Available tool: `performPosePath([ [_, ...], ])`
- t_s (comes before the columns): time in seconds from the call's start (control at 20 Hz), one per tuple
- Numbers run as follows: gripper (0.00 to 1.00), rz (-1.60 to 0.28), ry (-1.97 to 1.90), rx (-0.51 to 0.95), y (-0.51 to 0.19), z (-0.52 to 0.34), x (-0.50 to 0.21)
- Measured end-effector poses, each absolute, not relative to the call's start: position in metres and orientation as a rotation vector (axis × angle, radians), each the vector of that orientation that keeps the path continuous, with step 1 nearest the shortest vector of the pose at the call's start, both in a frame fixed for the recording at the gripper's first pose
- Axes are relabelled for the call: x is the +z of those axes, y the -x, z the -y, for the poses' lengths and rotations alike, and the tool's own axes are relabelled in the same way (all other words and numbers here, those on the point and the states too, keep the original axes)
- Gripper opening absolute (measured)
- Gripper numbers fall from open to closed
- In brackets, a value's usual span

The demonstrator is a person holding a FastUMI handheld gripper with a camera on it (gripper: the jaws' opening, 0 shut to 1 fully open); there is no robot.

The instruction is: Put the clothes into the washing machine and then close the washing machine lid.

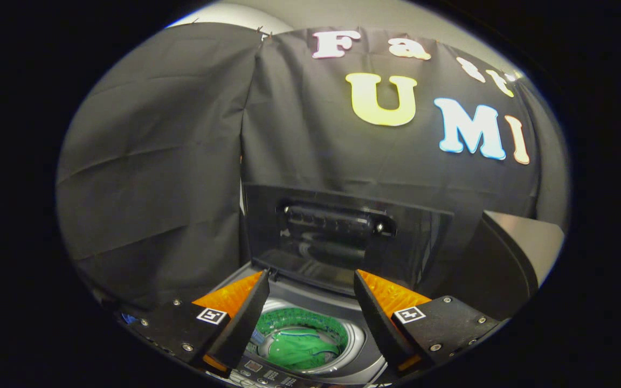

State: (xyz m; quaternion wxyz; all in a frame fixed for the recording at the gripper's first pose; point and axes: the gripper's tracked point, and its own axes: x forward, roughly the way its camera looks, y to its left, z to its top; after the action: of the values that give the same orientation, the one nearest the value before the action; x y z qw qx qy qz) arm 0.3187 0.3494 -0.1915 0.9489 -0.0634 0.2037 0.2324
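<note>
A small top-loading washing machine point(343, 358) stands below me with its dark glossy lid point(337, 231) raised upright against the booth wall. A handle bar point(335, 218) runs across the lid's upper part. Green clothes point(302, 347) lie inside the round drum point(356, 337), seen between and below my fingers. My gripper point(310, 277) hovers above the drum, open, with nothing between its fingers point(246, 318). The fingertips sit just in front of the lid's lower edge.
Black cloth walls close in the left and the back. The washer's control panel point(267, 373) with small buttons lies at the near edge. A dark, angled panel with a light top point(510, 258) stands to the right of the lid.
</note>
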Motion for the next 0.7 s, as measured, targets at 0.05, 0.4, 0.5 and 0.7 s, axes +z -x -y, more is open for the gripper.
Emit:
performPosePath([
  [0.05, 0.96, -0.393, 0.125, 0.464, -0.325, -0.350, -0.184],
  [0.4, 0.97, -0.335, 0.075, 0.426, -0.370, -0.368, -0.151],
  [0.5, 0.97, -0.319, 0.066, 0.414, -0.381, -0.371, -0.140],
  [0.7, 0.97, -0.326, 0.071, 0.411, -0.403, -0.385, -0.135],
])
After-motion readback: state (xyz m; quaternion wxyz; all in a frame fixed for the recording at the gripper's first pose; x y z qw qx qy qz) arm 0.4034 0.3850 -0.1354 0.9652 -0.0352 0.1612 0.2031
